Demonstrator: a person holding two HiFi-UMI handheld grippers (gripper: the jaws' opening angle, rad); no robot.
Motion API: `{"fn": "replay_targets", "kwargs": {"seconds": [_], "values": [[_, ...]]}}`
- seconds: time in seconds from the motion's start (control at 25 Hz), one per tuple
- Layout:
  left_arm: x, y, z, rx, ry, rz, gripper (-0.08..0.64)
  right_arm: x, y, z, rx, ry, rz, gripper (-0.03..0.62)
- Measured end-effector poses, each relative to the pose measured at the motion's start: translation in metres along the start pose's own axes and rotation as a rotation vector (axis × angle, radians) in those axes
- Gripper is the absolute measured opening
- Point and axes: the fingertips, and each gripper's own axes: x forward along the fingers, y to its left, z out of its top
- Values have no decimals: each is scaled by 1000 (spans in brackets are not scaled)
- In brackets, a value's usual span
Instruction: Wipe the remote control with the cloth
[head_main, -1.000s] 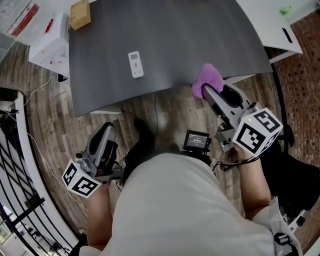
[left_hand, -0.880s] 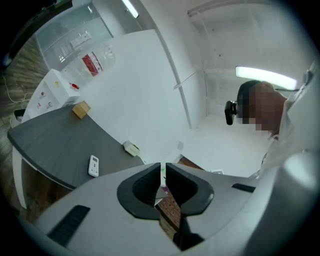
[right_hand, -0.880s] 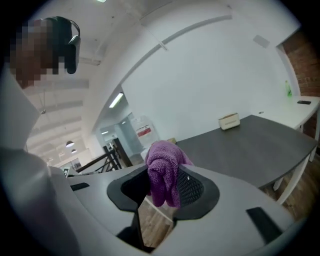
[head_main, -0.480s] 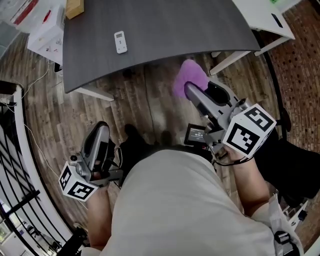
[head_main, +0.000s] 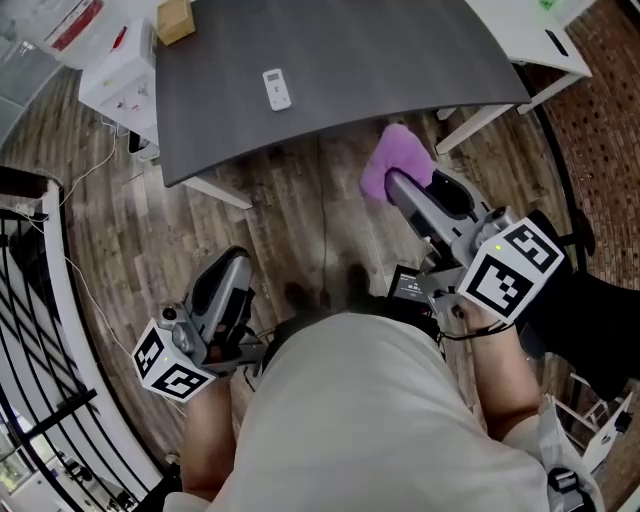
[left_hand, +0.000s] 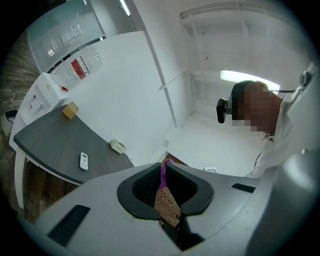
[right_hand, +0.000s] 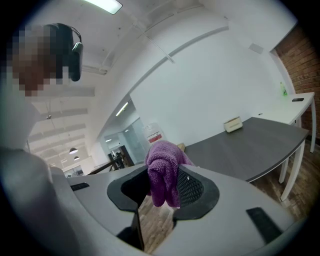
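The white remote control lies face up on the dark grey table, toward its left side. My right gripper is shut on the purple cloth and hangs over the wooden floor just in front of the table's edge, well right of the remote. In the right gripper view the cloth bulges out from between the jaws of the right gripper. My left gripper is low by the person's hip, shut and empty. The left gripper view shows the left gripper and the remote far off.
A cardboard box sits on the table's far left corner. A white cabinet stands left of the table, a white desk at its right. A black railing runs along the left. A small box rests on the table.
The right gripper with the cloth has drawn back from the table's front edge to over the floor. The left gripper stays low and shut.
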Motion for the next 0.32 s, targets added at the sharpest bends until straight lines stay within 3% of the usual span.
{"fn": "replay_targets", "kwargs": {"seconds": [0.32], "values": [[-20, 24, 12, 23, 33, 29, 34, 26, 5, 2, -21, 1, -40, 146]]}}
